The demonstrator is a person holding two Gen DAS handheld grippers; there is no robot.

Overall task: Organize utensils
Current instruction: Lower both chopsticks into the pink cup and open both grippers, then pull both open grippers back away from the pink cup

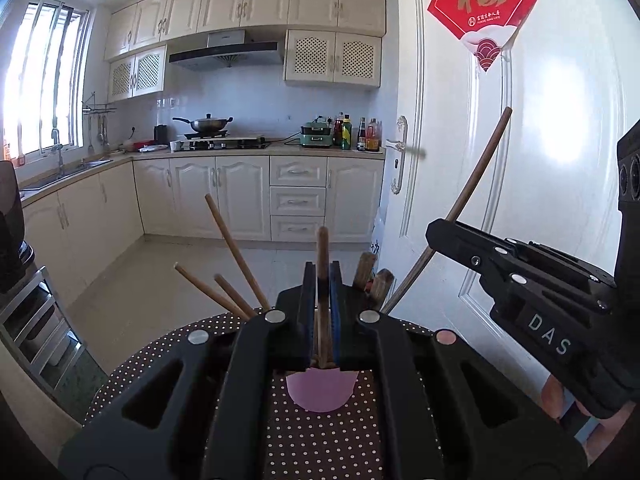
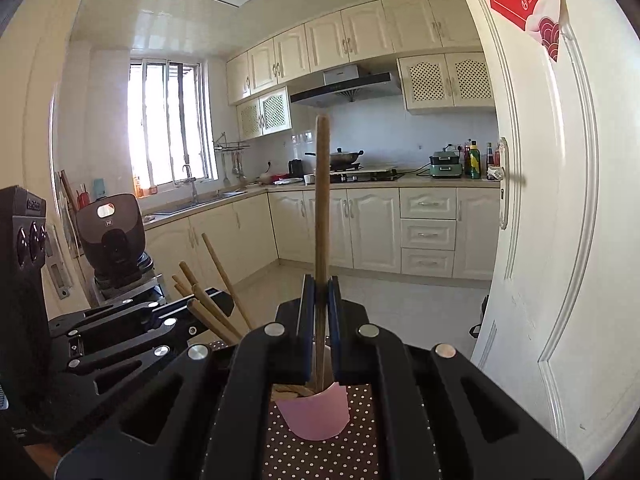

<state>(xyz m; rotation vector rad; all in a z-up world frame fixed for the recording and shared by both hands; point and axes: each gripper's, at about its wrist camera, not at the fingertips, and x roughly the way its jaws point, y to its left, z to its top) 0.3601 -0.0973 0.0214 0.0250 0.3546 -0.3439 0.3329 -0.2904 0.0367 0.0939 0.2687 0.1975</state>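
A pink cup [image 1: 322, 394] stands on the polka-dot table [image 1: 320, 448], just below my left gripper [image 1: 322, 280]. That gripper is shut on an upright wooden chopstick [image 1: 322, 252] whose lower end reaches the cup's rim. Several more chopsticks [image 1: 236, 252] lean out of the cup to the left. At the right, my right gripper [image 1: 434, 236] pinches a thin dark chopstick [image 1: 480, 172]. In the right wrist view my right gripper [image 2: 321, 292] is shut on that tall chopstick [image 2: 322, 200], which runs down into the pink cup [image 2: 316, 416]. My left gripper [image 2: 218, 300] is alongside on the left.
A white door [image 1: 540, 160] with a red paper square stands close on the right. A dark rice cooker [image 2: 112, 232] sits on a metal rack at the left. Kitchen counters, a stove and a sink line the far walls beyond open floor.
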